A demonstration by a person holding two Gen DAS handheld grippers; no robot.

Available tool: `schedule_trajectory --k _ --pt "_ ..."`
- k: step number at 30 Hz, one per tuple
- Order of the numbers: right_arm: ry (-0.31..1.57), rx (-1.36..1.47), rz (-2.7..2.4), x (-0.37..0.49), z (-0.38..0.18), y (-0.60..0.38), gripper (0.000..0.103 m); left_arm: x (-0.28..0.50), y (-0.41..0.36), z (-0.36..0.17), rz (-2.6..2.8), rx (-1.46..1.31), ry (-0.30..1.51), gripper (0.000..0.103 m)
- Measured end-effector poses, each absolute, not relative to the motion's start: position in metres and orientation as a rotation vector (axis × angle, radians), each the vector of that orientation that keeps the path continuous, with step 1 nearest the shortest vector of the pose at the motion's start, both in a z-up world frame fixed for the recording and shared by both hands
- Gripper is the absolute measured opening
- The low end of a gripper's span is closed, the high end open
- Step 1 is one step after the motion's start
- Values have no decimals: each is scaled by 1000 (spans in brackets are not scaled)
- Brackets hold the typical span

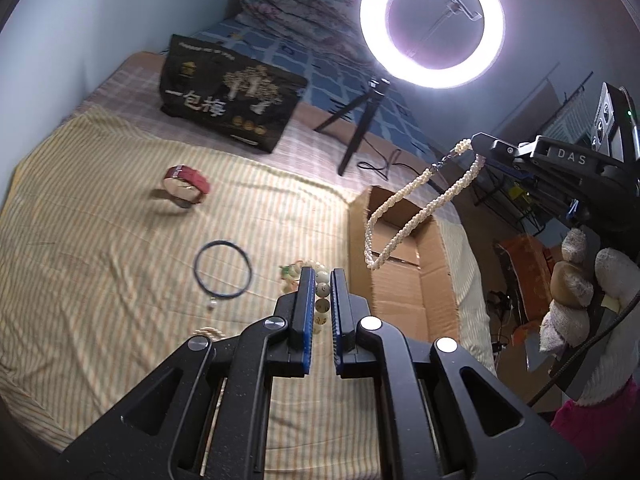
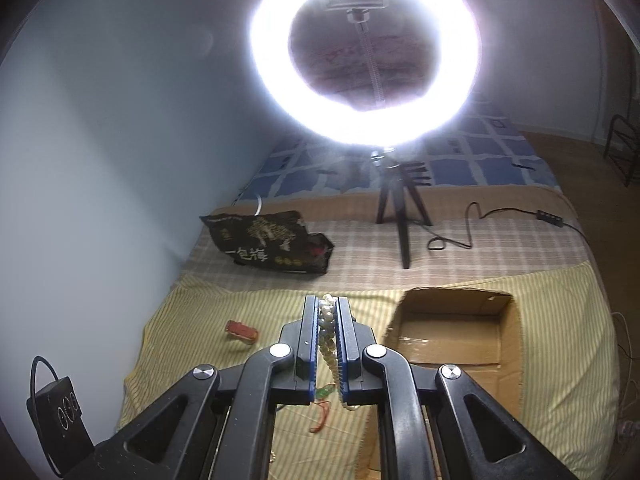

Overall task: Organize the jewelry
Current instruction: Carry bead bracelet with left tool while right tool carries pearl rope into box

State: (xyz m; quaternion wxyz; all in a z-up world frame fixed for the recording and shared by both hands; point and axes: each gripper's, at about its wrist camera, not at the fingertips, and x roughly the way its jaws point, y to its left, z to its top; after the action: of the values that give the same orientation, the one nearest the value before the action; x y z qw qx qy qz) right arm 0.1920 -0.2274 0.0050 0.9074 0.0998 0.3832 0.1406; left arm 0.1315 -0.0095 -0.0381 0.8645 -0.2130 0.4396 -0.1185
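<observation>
While right gripper (image 2: 325, 312) fingers pinch pearl necklace (image 1: 404, 216) above box (image 1: 436, 280) | left gripper (image 1: 320, 280) fingers flank bead bracelet (image 1: 322, 290).

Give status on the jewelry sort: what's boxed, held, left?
Done: nothing visible in the box yet. In hand: right hand-held gripper holds the pearl necklace over the box; left hand-held gripper straddles the bead bracelet. Left: red watch, black bangle.
</observation>
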Motion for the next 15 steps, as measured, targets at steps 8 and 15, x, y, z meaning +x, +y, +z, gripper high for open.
schedule_trajectory --k 8,15 --pt "784 227 225 189 -1 -269 6 137 -51 -43 -312 -430 947 5" --pt "810 239 163 194 -15 -303 6 139 -88 -47 -367 -405 960 5"
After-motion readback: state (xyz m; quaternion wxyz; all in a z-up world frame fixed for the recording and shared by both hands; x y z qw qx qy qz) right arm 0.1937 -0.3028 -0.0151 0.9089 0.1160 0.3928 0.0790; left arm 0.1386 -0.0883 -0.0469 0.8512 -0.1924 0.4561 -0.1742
